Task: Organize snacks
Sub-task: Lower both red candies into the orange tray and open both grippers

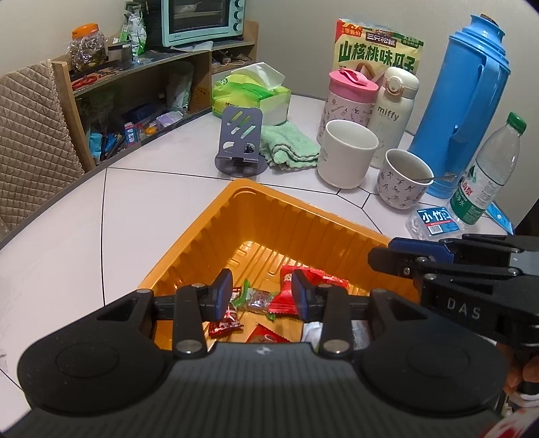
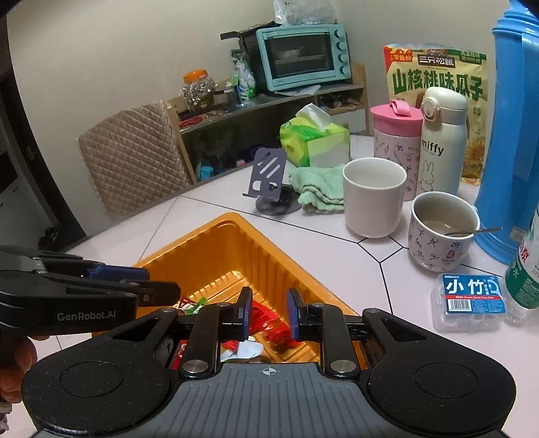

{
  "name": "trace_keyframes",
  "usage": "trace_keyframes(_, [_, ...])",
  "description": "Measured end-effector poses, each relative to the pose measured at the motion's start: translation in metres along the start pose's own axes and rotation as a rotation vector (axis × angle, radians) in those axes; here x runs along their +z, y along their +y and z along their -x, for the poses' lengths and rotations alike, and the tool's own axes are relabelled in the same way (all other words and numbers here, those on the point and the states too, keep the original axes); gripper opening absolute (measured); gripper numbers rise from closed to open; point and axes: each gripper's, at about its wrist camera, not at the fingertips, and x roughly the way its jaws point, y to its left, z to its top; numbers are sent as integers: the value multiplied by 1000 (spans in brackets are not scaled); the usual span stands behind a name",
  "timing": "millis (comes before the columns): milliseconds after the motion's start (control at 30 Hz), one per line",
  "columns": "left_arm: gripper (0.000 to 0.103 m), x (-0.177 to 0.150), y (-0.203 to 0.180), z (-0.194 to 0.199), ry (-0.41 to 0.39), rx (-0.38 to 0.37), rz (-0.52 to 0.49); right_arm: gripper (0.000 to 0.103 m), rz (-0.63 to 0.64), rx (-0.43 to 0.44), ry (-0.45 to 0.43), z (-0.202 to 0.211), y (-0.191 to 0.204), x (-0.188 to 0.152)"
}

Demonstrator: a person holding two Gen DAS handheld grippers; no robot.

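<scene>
Kitchen corner w/ pale wall; a white tiled table [image 1: 67,236] fills most of both views. Behind it a wooden shelf [image 1: 141,77] w/ a mint toaster oven [image 1: 202,20] on top, and a quilted chair back [image 1: 30,134] at the table edge.

Biggest on the table: blue thermos jug [image 1: 465,101] at the far right. In front, the orange plastic tray [image 1: 235,229], one corner pointing away. Against the wall a seed bag [image 1: 377,47], then a pink-lidded jar [image 1: 347,97], a white "miffy" bottle [image 1: 394,107], a water bottle [image 1: 485,175] beside the jug. A tissue pack [image 1: 256,91] sits behind a green cloth [image 1: 289,145] and a grey phone stand [image 1: 241,134]. A plain white cup [image 1: 347,155] is next to a patterned cup [image 1: 401,182] w/ a spoon in it; a small floss box [image 1: 434,220] lies near the water bottle.

Snacks [image 1: 289,289]: red and green wrapped candies piled in the near end of the tray.

Left gripper [image 1: 262,293] hangs over that pile, fingers set narrow, nothing pinched. Right gripper [image 2: 267,313] is just beside it over the tray's near right part, fingers narrower, gap clear, nothing held.
</scene>
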Motion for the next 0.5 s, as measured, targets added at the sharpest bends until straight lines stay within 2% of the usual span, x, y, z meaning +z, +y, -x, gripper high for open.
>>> trace_keyframes(100, [34,-3,0,6,-1,-8,3,33,-19,7,25,4,-1,-4])
trace_keyframes(167, [34,-5,-1,10,1,-13,5,47,-33,9,25,9,-1,-8])
trace_keyframes(500, [36,-17,-5,35,1,-24,14,59,-70,8,60,36,5,-22])
